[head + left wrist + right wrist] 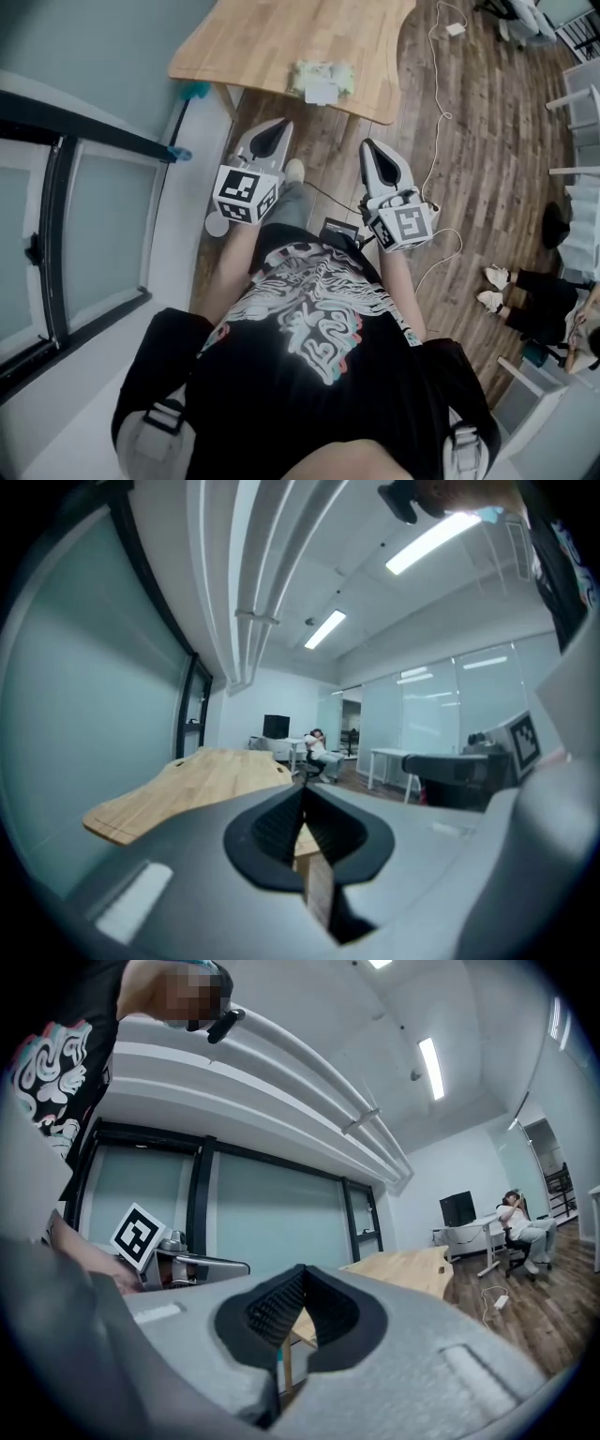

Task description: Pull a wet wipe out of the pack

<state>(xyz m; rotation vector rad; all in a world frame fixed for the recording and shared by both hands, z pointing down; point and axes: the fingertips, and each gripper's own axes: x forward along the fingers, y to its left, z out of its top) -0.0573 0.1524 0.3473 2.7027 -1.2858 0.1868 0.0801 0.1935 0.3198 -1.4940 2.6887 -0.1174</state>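
Observation:
The pack of wet wipes (322, 80), pale green with a white flap, lies near the front edge of a light wooden table (253, 42). Both grippers are held out over the floor, short of the table and pointing toward it. My left gripper (278, 127) is shut with nothing in it, and its tips are below and left of the pack. Further right, my right gripper (367, 148) is also shut and empty. In the left gripper view the jaws (303, 797) meet in front of the table (187, 785). The right gripper view shows the same of its jaws (302, 1274). Neither gripper view shows the pack.
A glass partition with a black frame (56, 216) runs along the left. White cables (436, 141) trail over the wooden floor on the right. A seated person's legs (525, 295) and white furniture (581, 112) are at the far right. A small white round thing (217, 224) lies on the floor.

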